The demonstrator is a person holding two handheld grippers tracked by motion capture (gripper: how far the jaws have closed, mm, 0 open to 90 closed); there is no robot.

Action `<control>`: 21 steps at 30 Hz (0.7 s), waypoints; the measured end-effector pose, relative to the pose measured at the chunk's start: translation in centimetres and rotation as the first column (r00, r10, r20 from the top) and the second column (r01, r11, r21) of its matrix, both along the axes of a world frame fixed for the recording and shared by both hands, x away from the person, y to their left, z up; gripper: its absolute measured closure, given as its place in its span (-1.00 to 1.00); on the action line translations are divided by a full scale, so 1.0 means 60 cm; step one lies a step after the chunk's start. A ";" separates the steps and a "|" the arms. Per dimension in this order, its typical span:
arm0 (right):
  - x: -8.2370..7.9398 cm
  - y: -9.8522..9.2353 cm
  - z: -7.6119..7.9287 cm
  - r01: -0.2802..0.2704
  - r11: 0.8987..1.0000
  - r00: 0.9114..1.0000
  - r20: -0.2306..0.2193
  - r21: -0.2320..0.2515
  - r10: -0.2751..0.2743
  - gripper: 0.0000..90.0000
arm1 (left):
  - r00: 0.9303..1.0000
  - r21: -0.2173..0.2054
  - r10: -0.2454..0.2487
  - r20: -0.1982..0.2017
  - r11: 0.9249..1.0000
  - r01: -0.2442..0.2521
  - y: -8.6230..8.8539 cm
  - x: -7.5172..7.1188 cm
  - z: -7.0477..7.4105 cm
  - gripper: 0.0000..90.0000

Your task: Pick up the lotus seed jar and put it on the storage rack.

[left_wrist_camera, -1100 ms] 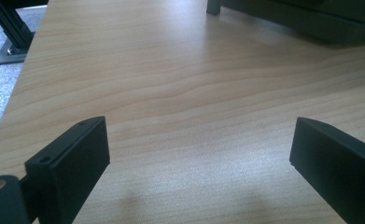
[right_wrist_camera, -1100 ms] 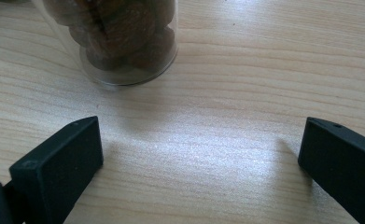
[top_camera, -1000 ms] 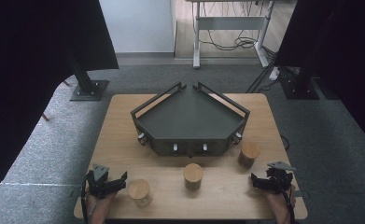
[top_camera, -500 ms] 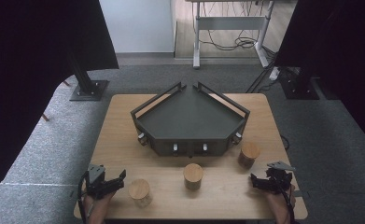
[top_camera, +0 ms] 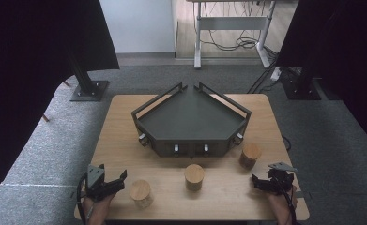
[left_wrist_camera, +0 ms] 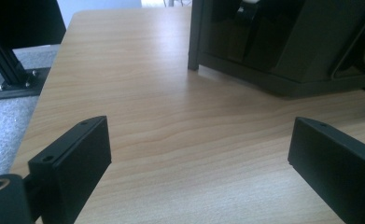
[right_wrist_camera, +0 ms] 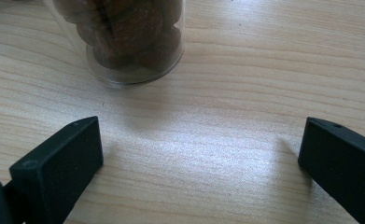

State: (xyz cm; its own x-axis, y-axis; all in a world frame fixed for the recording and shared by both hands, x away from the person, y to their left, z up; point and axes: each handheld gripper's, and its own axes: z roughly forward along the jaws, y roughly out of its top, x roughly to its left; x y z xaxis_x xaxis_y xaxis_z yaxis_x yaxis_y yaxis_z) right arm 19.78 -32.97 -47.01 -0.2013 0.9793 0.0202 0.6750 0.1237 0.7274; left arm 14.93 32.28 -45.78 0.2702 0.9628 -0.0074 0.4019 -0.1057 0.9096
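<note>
Tabletop of pale wood, carrying one dark five-sided tray with raised rails toward its far half and three wood-lidded jars in a loose row along the near half.

Left jar stood just beside the left gripper, apart from it. Middle jar stood near the tray's front wall. Right jar stood by the tray's front right corner, up and to the left of the right gripper; in the right gripper view a clear glass jar base held brown nuts.

Left gripper: held in a hand at the near left corner, jaws spread wide with bare wood between them, nothing held.

Right gripper: held in a hand at the near right corner, jaws likewise wide apart over bare wood, nothing held, the glass jar standing beyond the jaws, clear of both.
</note>
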 end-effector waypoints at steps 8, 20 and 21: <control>0.000 -0.001 0.000 -0.008 1.000 1.000 0.000 0.000 0.008 -1.00 | 0.999 -0.025 -0.032 0.036 0.999 0.033 0.005 -0.011 0.004 -0.87; 0.000 -0.002 0.000 -0.015 1.000 1.000 0.000 0.000 0.015 -1.00 | 0.994 -0.044 -0.082 0.069 0.995 0.086 0.005 -0.023 0.007 -0.86; 0.000 -0.002 0.000 -0.015 1.000 1.000 0.000 0.000 0.015 -1.00 | 0.994 -0.043 -0.087 0.071 0.995 0.090 0.005 -0.024 0.008 -0.86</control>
